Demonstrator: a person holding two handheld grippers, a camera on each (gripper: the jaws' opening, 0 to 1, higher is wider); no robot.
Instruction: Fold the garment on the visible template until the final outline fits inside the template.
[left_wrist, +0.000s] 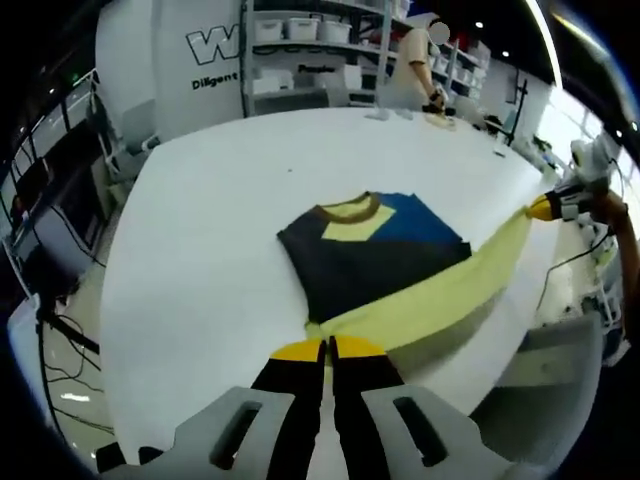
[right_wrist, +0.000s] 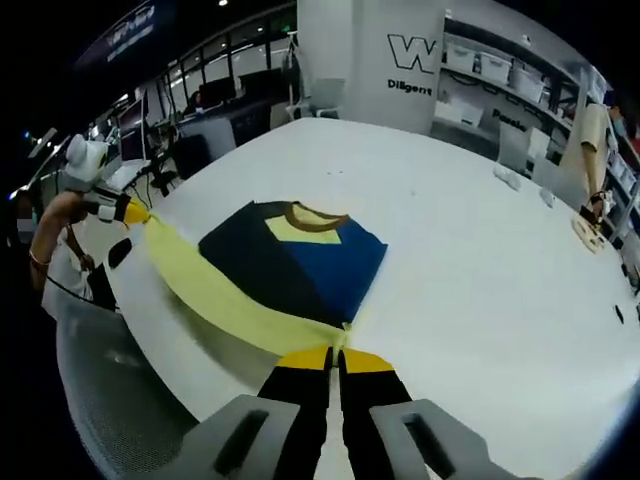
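A garment lies on the white table, with navy, blue and pale yellow panels and a brown collar. Its pale yellow hem band is stretched taut between both grippers and raised a little off the table. My left gripper is shut on one end of that band. The right gripper holds the other end past the table's right edge. In the right gripper view my right gripper is shut on the hem, and the left gripper pinches the far end at the left.
A person stands at the far end of the table beside small items. Shelving with bins lines the back wall. A grey mesh chair sits below the table edge.
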